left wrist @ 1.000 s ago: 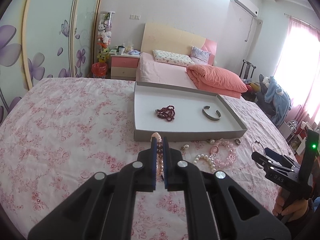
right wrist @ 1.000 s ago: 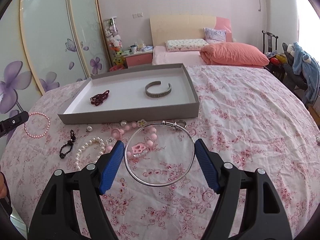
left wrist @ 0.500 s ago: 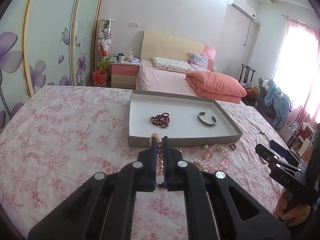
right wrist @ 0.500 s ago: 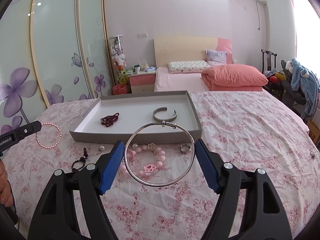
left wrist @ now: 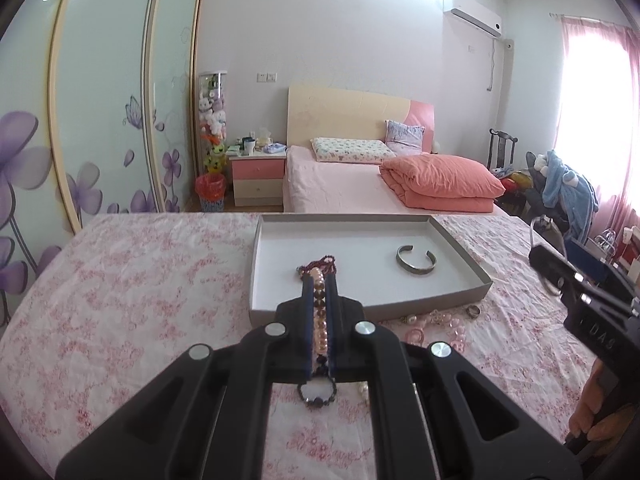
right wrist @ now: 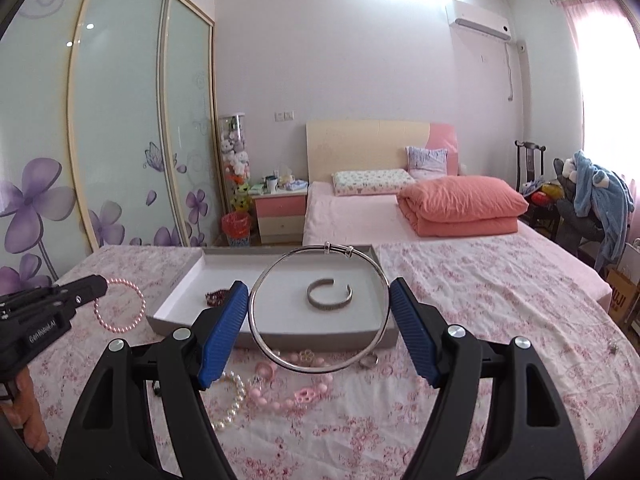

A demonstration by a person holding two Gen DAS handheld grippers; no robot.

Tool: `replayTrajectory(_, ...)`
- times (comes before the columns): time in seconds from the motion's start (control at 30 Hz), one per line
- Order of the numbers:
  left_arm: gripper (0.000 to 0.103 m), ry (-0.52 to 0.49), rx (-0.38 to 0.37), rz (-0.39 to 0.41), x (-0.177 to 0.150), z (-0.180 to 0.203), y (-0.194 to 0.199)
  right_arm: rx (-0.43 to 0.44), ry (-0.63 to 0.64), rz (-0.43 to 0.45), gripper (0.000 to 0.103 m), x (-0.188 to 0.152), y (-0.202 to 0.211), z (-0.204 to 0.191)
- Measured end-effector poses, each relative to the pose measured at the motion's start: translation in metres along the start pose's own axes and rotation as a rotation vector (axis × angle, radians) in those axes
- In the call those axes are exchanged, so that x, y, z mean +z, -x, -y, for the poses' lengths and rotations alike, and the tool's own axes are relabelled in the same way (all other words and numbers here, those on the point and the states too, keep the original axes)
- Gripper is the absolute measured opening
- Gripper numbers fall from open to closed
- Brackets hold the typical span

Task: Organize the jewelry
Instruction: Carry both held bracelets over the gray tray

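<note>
- Left tongs (left wrist: 319, 280) are clenched on a pink pearl-bead bracelet (left wrist: 320, 320), which stands on edge between the blue pads; seen from the right wrist, this bracelet (right wrist: 119, 305) hangs as a loop from the tip of those tongs (right wrist: 86, 290), above the pink floral bedspread (right wrist: 500, 320).
- Right tongs (right wrist: 319, 300) grasp a large thin silver bangle (right wrist: 319, 308) across its width, each blue pad pressing one side, with the bangle's small clasp at the far edge.
- Just ahead of both tongs sits a shallow grey cardboard tray (right wrist: 280, 338) with a white floor.
- Inside it lie an open silver cuff bracelet (right wrist: 329, 299), behind the bangle's ring, and a dark red beaded bracelet (right wrist: 216, 298), beyond the right tongs' left pad.
- Below the right tongs, on the bedspread in front of the tray, lie a white pearl strand (right wrist: 232, 404), pink bead jewellery (right wrist: 296, 392) and a small silver ring (right wrist: 369, 361).
- Under the left tongs a dark bead bracelet (left wrist: 317, 394) rests on the bedspread.
- Well beyond the tray stands a bed with a folded coral duvet (right wrist: 460, 204).
</note>
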State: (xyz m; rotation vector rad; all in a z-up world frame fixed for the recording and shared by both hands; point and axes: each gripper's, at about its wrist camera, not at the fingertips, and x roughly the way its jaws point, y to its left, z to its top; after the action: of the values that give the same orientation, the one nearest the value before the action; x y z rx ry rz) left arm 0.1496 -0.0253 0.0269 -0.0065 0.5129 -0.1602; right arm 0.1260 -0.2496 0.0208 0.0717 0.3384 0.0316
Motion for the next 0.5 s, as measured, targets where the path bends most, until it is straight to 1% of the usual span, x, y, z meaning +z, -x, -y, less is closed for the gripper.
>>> replayTrajectory(0.3, 0.006, -0.021, 0.014, 0.017, 0.02, 0.011, -0.028, -0.015, -0.011, 0.076, 0.073, 0.021, -0.02, 0.005)
replayTrajectory(0.5, 0.006, -0.016, 0.039, 0.003, 0.031, 0.011, -0.058, -0.022, -0.019, 0.085, 0.073, 0.027, -0.043, 0.01)
